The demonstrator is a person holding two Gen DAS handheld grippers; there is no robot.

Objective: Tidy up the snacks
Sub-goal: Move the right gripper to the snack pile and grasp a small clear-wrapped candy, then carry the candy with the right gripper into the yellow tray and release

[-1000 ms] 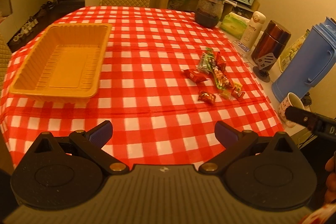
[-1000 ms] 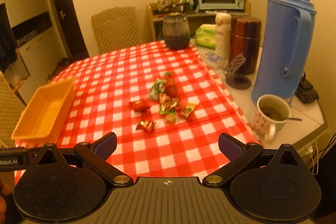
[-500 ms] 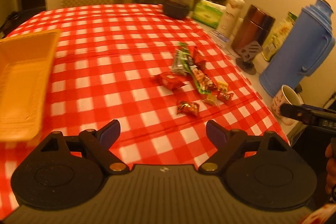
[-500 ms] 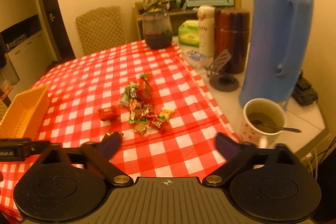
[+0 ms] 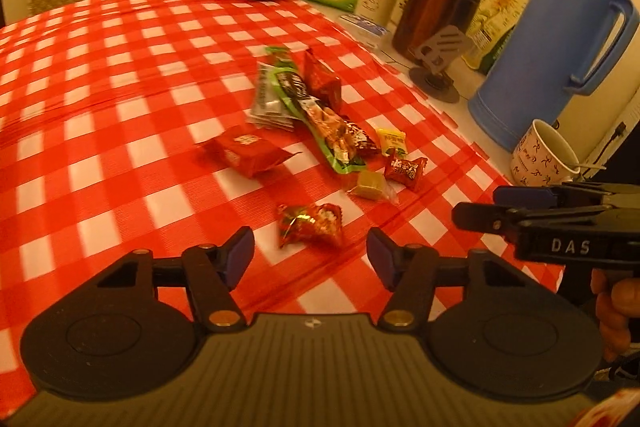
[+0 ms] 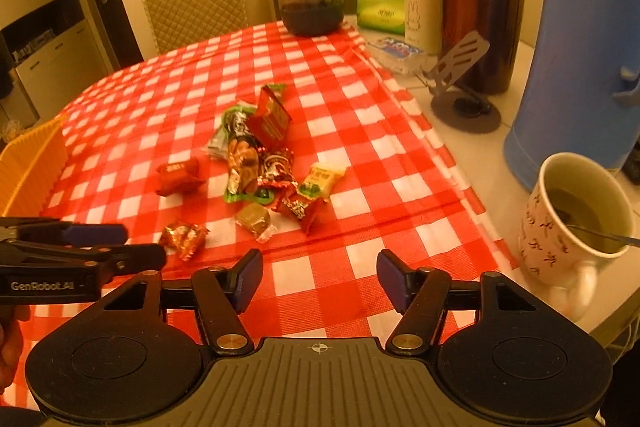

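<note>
Candy (image 5: 310, 227) at twelve o'clock off left gripper (image 5: 310, 253) | both tongs spread, just narrowing, empty | right gripper (image 6: 319, 277) short of pile (image 6: 260, 163) | straddle wrapper squarely, then pinch.

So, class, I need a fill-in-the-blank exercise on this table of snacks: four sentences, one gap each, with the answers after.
1. The tablecloth is checked white and ____.
2. The tall flask beside the mug is ____ in colour.
3. The mug holds a drink and a ____.
4. In the left wrist view, the snack nearest the left gripper is a candy lying ____ the gripper's fingers.

Answers: red; blue; spoon; between
</note>
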